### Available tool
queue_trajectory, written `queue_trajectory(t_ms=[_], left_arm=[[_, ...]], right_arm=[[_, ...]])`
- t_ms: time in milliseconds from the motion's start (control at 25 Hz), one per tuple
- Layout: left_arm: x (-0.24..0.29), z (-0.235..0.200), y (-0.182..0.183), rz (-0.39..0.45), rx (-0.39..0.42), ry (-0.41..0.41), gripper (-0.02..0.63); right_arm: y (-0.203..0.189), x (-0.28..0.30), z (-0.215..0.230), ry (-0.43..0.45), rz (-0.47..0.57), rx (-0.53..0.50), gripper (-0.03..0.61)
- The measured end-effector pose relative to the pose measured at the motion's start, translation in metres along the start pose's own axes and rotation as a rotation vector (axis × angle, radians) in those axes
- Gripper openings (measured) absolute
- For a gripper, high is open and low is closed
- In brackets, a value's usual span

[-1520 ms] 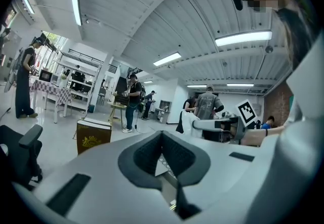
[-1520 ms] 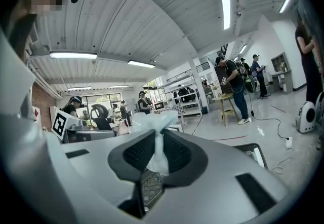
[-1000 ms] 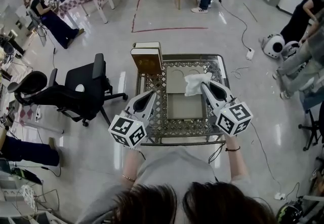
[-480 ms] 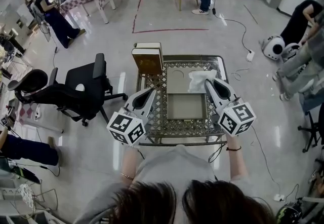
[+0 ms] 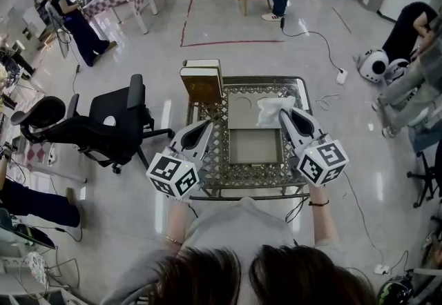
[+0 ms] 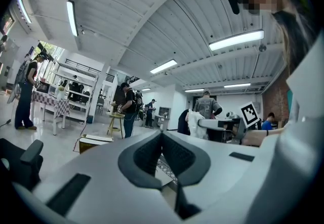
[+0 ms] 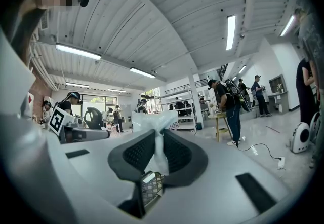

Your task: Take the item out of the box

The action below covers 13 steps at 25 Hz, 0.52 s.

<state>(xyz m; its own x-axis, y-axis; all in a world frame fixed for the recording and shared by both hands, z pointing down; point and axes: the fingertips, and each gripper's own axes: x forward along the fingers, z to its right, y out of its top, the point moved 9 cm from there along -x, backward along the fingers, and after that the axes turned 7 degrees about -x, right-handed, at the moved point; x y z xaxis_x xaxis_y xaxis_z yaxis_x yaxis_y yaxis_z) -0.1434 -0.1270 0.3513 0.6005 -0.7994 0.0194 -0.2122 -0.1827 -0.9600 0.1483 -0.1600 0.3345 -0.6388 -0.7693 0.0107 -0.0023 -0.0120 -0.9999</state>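
The open shallow box (image 5: 232,145) lies on the metal lattice table (image 5: 228,176), and its inside looks bare. My right gripper (image 5: 284,114) (image 7: 157,148) is shut on a crumpled white plastic bag (image 5: 274,108) (image 7: 154,127), held above the table's right side, beyond the box's far right corner. The bag sticks up from between the pads. My left gripper (image 5: 209,125) (image 6: 162,138) hovers over the table's left edge beside the box, pads together with nothing between them. From the left gripper view the white bag (image 6: 196,124) shows across the table.
A flat pale lid (image 5: 242,110) lies on the table past the box. A brown box with a white top (image 5: 202,81) stands at the far left corner. A black office chair (image 5: 103,124) is left of the table. Several people stand or sit around the room.
My right gripper with the white bag has shifted slightly to the right, away from over the box. The left gripper has stayed where it was.
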Motion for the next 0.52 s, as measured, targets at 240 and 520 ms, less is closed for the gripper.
queue_trajectory(t_ms=[240, 520], left_arm=[[-0.0017, -0.0034, 0.0003, -0.002, -0.003, 0.003, 0.018], [0.0007, -0.0017, 0.0004, -0.008, -0.002, -0.003, 0.017]], right_arm=[[-0.0017, 0.0022, -0.0027, 0.001, -0.005, 0.001, 0.066], [-0.0013, 0.002, -0.0011, 0.001, -0.009, -0.001, 0.066]])
